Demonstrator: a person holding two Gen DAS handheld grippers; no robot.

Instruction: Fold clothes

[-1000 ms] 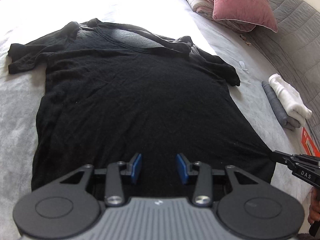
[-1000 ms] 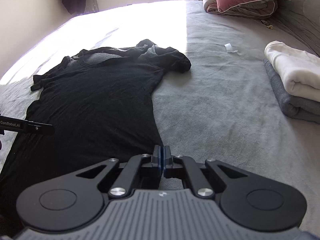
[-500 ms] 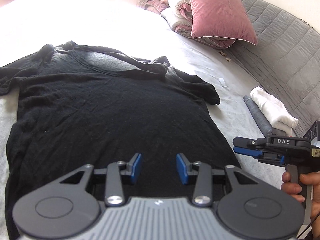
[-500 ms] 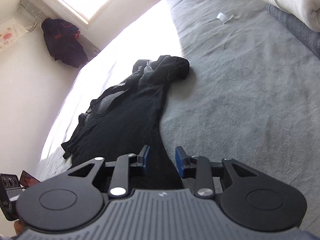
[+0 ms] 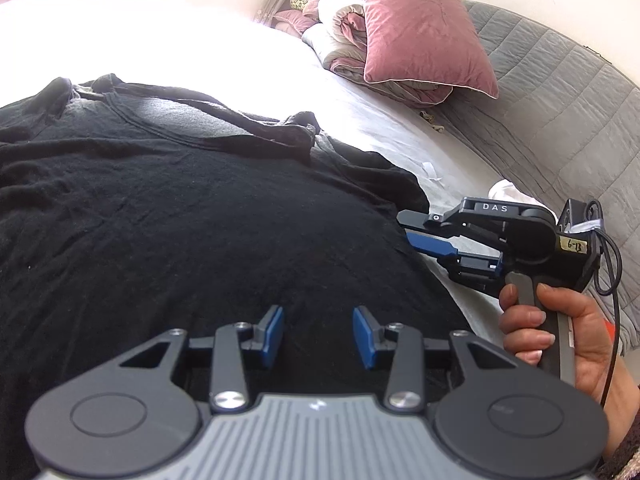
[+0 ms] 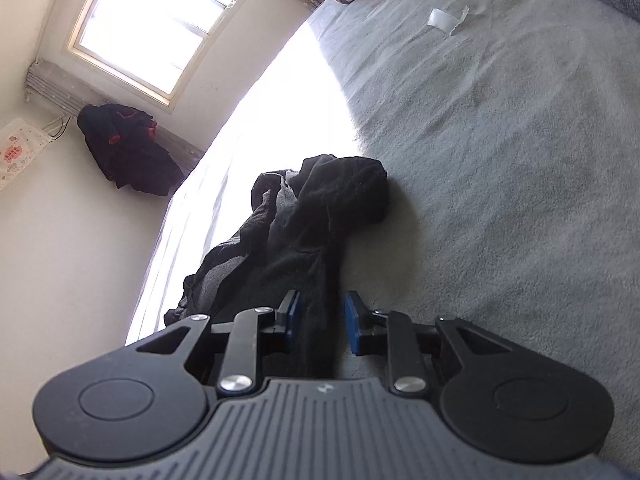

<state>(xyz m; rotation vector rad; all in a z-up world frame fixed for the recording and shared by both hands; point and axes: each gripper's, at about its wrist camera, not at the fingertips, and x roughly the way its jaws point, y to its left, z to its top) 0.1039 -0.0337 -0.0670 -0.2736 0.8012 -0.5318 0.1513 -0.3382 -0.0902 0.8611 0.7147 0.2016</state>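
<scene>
A black T-shirt [image 5: 200,220] lies flat on the grey bed, neck at the far end. My left gripper [image 5: 318,336] hovers open above its lower middle, with nothing between the pads. My right gripper [image 5: 404,226], held by a hand [image 5: 560,320], is rolled on its side at the shirt's right edge below the sleeve. In the right wrist view the shirt's side edge [image 6: 320,240] runs between the right gripper's [image 6: 320,320] blue pads. Its jaws are closing, and a gap still shows beside the cloth.
A pink pillow [image 5: 420,28] leans on a folded quilt [image 5: 340,40] at the bed's head. A folded white garment [image 5: 508,192] lies behind the right gripper. A small white scrap [image 6: 446,20] sits on the bedcover. A dark jacket [image 6: 128,148] hangs by the window.
The right gripper let go, rolled onto its side and slid up the shirt's right edge, where its jaws now narrow around the cloth. The left gripper advanced a little over the shirt.
</scene>
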